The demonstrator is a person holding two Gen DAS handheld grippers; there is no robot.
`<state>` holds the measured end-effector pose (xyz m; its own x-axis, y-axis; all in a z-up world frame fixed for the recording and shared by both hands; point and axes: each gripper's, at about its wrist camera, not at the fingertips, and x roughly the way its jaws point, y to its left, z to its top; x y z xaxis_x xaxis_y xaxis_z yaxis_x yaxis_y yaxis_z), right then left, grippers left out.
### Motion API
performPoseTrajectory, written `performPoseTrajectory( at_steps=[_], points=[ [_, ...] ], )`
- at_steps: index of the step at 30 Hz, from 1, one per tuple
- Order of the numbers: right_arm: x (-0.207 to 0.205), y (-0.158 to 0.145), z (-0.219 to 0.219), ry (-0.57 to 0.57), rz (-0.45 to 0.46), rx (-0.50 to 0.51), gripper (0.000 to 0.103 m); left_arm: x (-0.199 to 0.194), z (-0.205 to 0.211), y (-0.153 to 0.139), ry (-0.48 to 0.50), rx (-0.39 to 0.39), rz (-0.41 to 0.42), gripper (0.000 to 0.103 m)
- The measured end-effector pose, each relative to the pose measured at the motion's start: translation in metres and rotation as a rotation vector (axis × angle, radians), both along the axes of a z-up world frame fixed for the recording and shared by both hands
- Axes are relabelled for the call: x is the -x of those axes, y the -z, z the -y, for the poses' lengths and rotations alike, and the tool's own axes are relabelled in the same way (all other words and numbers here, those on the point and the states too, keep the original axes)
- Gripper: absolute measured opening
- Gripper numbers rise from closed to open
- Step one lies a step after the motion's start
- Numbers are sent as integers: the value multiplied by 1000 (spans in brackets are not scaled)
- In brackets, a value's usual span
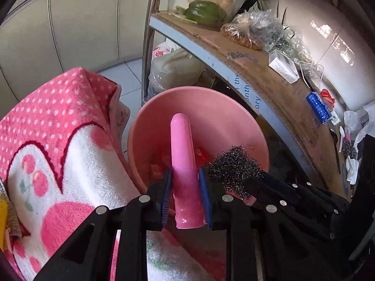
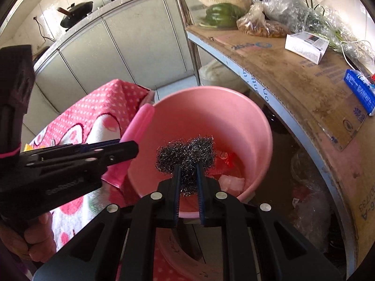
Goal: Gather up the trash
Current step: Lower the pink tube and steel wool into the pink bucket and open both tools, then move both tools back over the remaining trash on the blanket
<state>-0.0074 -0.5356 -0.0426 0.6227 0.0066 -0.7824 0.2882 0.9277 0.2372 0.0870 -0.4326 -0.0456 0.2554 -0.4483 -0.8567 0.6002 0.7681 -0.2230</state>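
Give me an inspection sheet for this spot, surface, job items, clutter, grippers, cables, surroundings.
Surface: cardboard-lined shelf, stained; pink dotted towel draped beside the bucket.
Job's things: pink bucket holding red and pale scraps; pink tube and steel wool both over its opening.
Clutter: green pepper, bagged food, white box, blue pack on the shelf.
Grippers: left gripper shut on the pink tube; right gripper shut on the steel wool.
Cables: thin white cord on the shelf.
Surroundings: grey cabinets, two pans on the counter.
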Motion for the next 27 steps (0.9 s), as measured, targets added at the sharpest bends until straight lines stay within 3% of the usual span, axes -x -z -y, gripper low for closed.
performPoseTrajectory(
  at_steps=[6, 9, 18, 27],
  points=[
    [-5, 10, 4, 16, -32, 27, 16, -14, 5, 25, -41, -20, -58, 23],
    [-6, 14, 6, 13, -50, 22, 19, -15, 5, 25, -53, -22, -60, 30],
    [-2, 10, 6, 10, -41, 19, 19, -7, -6, -3, -59, 4, 8, 35],
    [9, -13, -12, -32, 21, 20, 20, 22, -26, -37, -48, 32, 73, 38]
  ],
)
